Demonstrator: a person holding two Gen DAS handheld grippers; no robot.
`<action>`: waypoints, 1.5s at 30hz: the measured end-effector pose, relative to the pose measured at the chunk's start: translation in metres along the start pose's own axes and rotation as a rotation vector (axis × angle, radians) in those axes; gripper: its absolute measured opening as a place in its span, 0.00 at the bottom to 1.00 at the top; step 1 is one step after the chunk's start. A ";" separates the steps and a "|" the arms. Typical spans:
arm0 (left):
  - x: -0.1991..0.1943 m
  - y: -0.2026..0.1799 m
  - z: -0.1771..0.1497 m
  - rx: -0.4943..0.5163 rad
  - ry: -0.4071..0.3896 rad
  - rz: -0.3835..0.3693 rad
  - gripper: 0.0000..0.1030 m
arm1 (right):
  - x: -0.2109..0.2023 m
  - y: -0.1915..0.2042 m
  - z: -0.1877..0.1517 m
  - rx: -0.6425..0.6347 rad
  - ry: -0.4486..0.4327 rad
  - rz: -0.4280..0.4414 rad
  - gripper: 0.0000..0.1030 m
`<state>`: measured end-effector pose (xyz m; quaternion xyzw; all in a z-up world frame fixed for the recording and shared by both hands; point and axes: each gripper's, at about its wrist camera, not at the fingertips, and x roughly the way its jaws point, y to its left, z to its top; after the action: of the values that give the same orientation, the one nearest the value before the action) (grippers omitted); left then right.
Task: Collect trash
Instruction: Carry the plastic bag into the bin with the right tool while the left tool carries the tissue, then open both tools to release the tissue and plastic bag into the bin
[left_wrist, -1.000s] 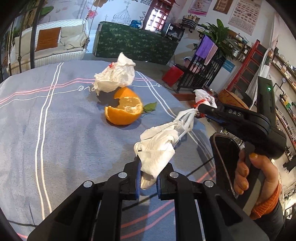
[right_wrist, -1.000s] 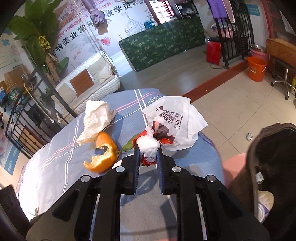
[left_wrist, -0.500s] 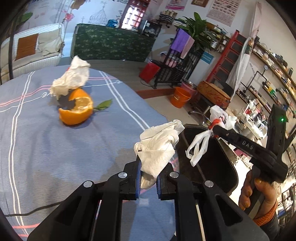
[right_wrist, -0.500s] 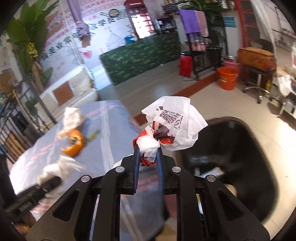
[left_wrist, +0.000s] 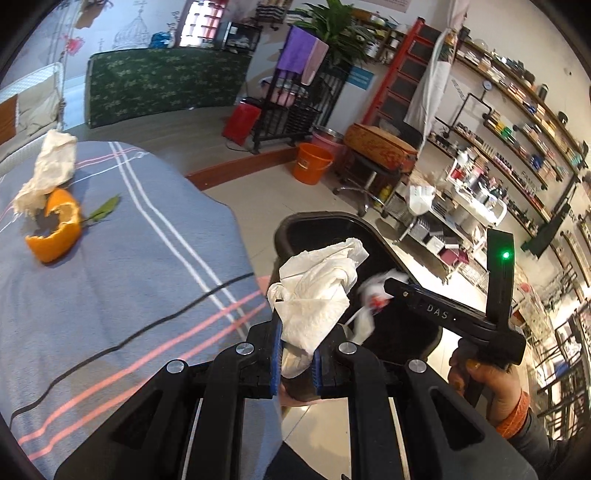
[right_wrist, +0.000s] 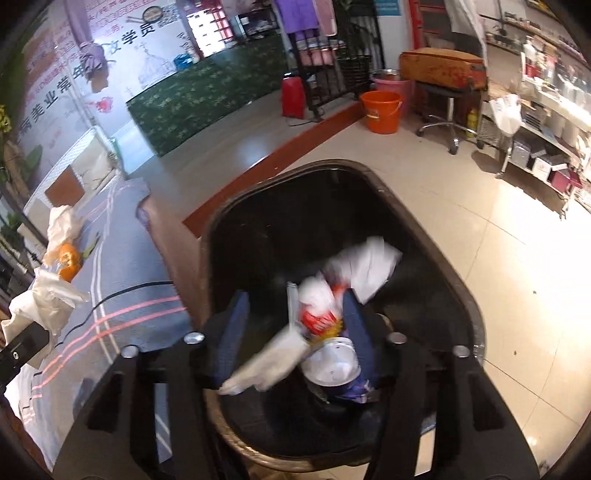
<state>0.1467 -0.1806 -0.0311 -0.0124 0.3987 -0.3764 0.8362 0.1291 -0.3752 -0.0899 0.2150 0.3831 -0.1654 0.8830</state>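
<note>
Here the right gripper (right_wrist: 293, 314), lettered "DAS" on its side, is opening over the black bin (right_wrist: 436, 258), the blurred plastic bag (right_wrist: 354, 273) loose between its jaws; the left gripper (left_wrist: 297, 360) stays clamped on a crumpled tissue (left_wrist: 317, 291) at the bin's edge

Bright daylight from the far windows, my views evenly lit; glare on the pale floor (right_wrist: 498, 236); strong fisheye bending and black corners at the edges; motion blur on the plastic bag (right_wrist: 354, 273) between my opening right tongs (right_wrist: 295, 317); bin (right_wrist: 424, 236) interior dark
</note>
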 end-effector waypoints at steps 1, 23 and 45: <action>0.005 -0.003 0.001 0.006 0.013 -0.011 0.13 | -0.001 -0.004 0.001 0.012 -0.006 -0.002 0.54; 0.101 -0.079 0.004 0.229 0.194 -0.047 0.29 | -0.051 -0.073 0.002 0.174 -0.181 -0.116 0.69; 0.023 -0.030 0.000 0.078 0.016 0.051 0.93 | -0.041 -0.030 0.006 0.126 -0.166 -0.053 0.83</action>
<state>0.1373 -0.2166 -0.0367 0.0333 0.3908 -0.3703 0.8421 0.0924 -0.3989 -0.0632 0.2457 0.3031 -0.2297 0.8916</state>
